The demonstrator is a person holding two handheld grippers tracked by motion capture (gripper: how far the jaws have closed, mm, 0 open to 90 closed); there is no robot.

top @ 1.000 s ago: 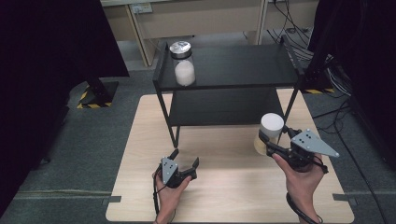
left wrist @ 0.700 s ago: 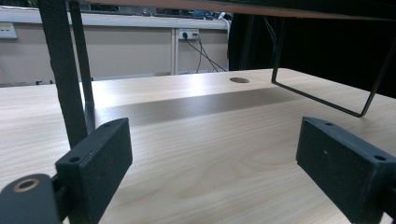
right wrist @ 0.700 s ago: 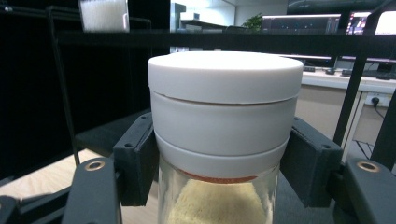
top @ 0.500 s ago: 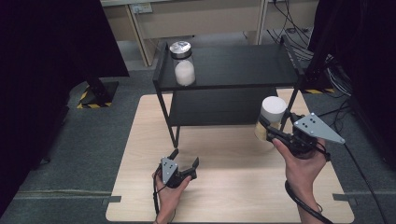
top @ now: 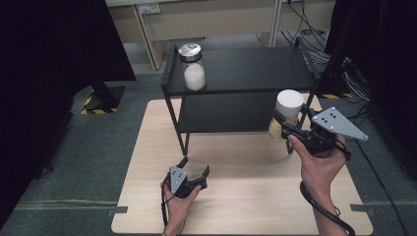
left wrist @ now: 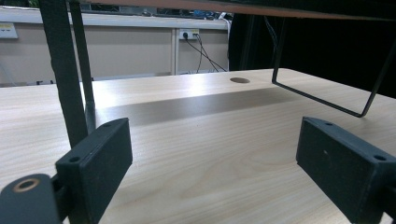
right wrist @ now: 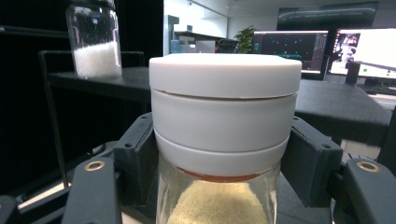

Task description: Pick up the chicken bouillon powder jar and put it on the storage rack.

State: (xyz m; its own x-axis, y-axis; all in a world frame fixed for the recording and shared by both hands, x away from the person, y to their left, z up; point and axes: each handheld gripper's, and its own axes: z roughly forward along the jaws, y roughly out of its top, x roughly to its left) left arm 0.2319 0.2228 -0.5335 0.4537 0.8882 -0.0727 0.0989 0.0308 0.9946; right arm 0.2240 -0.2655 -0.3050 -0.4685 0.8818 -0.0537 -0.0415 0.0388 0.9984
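Observation:
My right gripper is shut on a glass jar with a white lid and pale yellow grains inside, held in the air at the right front of the black shelf. In the right gripper view the jar sits between both jaws, its lid about level with the shelf top. A second jar with a metal lid and white powder stands on the shelf top at the left; the same jar appears at the far left. My left gripper rests low over the table, open and holding nothing.
The light wooden table carries the two-tier black shelf, whose legs rise just ahead of the left gripper. A round hole marks the tabletop farther back. Grey carpet surrounds the table; cables lie at the right.
My right gripper has lifted the yellow-grain jar upward and a little toward the shelf's right front. The left gripper has stayed still.

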